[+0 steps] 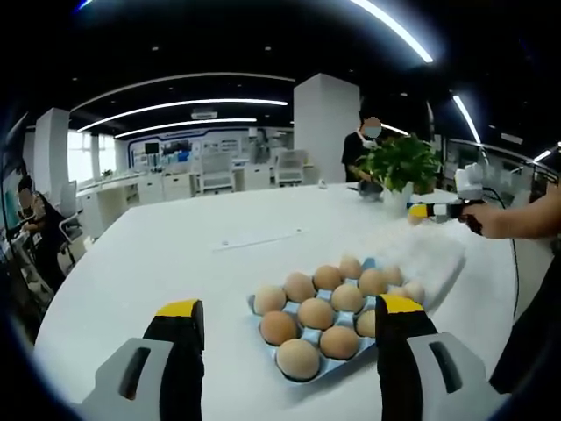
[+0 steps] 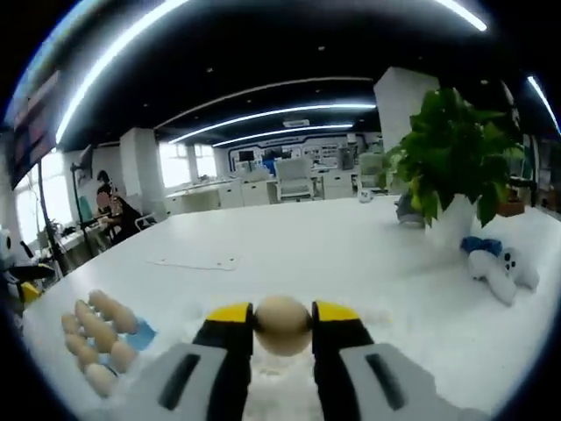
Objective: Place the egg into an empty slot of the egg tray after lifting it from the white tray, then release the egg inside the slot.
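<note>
In the right gripper view, the right gripper has its two yellow-tipped jaws closed on an egg, which sits clamped between the tips above a pale, bumpy surface that is hard to make out. To the far right of that view a potted plant stands on the white table, with a small blue-and-white soft toy lying just beside the pot. At the near left edge the egg tray appears as a blue carton holding a cluster of brown eggs, well apart from the held egg.

In the left gripper view, the left gripper holds its jaws wide apart with nothing between them, hovering above the table just near the egg tray. The carton is nearly full of brown eggs. Beyond it, touching or just beside its far right end, lies the white tray, a pale moulded sheet. Farther right, a person's hand carries the right gripper above the table near the potted plant; at that distance its hold cannot be made out. A thin white strip lies flat on the table farther back. People sit and stand by desks in the office behind.
</note>
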Available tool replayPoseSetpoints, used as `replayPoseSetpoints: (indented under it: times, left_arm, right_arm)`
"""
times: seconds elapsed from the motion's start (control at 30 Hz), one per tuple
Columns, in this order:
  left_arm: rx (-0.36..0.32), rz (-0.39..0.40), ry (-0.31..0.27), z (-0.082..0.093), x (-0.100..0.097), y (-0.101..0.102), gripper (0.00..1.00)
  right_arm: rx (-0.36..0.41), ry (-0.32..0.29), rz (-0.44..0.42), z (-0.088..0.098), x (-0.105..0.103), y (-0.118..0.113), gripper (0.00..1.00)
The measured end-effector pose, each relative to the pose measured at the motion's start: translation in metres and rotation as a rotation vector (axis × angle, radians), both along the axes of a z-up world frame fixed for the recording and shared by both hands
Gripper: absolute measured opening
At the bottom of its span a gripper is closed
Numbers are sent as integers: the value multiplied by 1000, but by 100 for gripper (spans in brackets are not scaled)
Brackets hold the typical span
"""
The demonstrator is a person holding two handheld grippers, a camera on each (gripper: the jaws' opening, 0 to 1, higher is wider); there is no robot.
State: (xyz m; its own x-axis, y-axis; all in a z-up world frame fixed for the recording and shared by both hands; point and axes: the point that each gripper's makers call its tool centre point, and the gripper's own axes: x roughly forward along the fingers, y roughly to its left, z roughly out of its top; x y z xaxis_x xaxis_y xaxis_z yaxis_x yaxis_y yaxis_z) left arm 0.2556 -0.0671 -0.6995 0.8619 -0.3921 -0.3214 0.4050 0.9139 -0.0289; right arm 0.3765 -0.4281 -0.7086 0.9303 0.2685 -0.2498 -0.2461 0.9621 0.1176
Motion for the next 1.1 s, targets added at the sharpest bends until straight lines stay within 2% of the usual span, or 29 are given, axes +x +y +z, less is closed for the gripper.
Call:
replayPoseSetpoints:
  times: [0.27,0.5,1.1]
  left_arm:
    - [2,6,1,0,-1,4,81]
    - [2,6,-3,2,-1,3,81]
    - [2,19,3,0,-5,7,81]
  right_arm:
    - [42,26,126,-9,-2,52,25]
    - [47,37,236,-14,-6,97,25]
    - [8,89,394,-39,-12,155,25]
